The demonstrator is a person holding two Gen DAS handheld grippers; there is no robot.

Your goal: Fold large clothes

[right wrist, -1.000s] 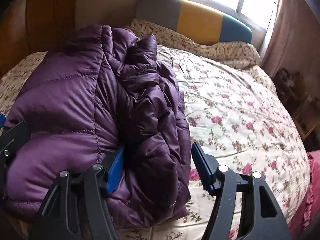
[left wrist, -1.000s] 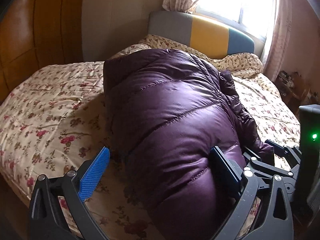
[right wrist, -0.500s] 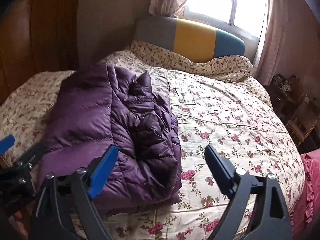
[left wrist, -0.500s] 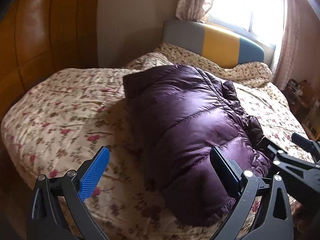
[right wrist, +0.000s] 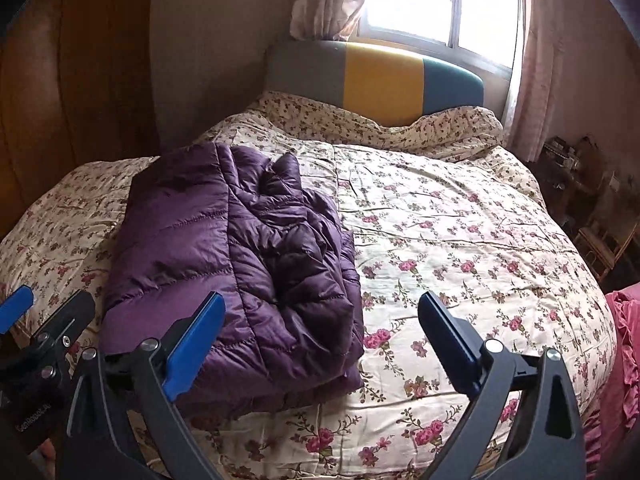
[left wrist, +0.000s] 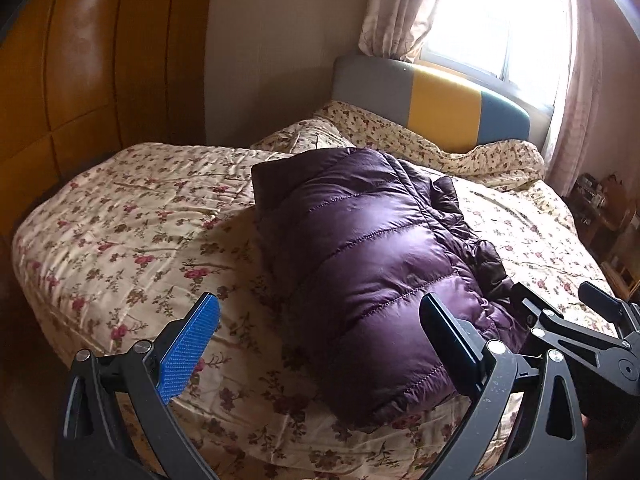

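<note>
1. Left of the purple down jacket (left wrist: 376, 264), the wooden wardrobe (left wrist: 80, 80) lines the wall, and floral bedding (left wrist: 132, 216) covers the bed on that side of the jacket.
2. Left tool (left wrist: 320, 344): jaws wide, holding nothing, hovering off the jacket's near end; its right finger overlaps the jacket's near corner in the left wrist view, but contact cannot be confirmed.
3. The jacket lies folded into a thick bundle on the bed, its long axis running from the near edge toward the headboard (left wrist: 432, 100) beyond the jacket. It sits ahead of the left tool, slightly right.
4. Right tool (right wrist: 320, 344): jaws wide, empty; the jacket (right wrist: 240, 272) is ahead and to its left, with only the near right corner between its fingers.
5. Judgement: both tools are about equally near the jacket's near end, and the fold looks nearly or fully done.
6. Hard to read: the loose crumpled layers along the jacket's right side hide sleeves and hood, and its near underside is out of sight.
</note>
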